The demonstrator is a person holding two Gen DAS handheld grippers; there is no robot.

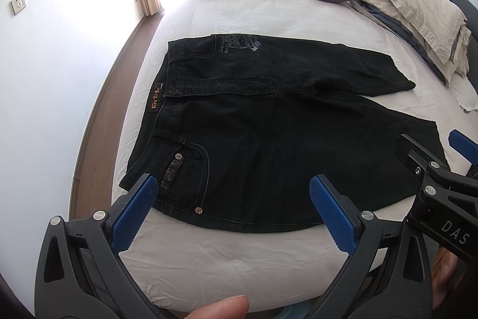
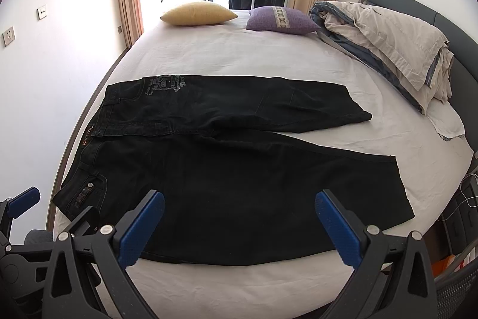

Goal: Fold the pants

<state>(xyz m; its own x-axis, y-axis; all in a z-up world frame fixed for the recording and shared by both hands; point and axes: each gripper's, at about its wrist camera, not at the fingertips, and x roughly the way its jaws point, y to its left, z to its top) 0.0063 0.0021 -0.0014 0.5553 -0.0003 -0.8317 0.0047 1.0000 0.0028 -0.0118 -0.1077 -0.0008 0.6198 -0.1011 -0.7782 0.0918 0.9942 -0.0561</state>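
Observation:
Black pants (image 1: 269, 139) lie flat on the white bed sheet (image 1: 239, 259), waistband to the left, both legs spread toward the right. They also show in the right wrist view (image 2: 239, 184). My left gripper (image 1: 233, 196) is open and empty, hovering over the near edge of the pants by the front pocket. My right gripper (image 2: 239, 208) is open and empty over the near leg; it also shows at the right edge of the left wrist view (image 1: 427, 151). The left gripper shows at the lower left of the right wrist view (image 2: 50, 205).
A yellow pillow (image 2: 198, 13) and a purple pillow (image 2: 282, 20) lie at the far end of the bed. A rumpled duvet (image 2: 385, 47) is piled along the right side by the grey headboard (image 2: 454, 29). A white wall runs along the left.

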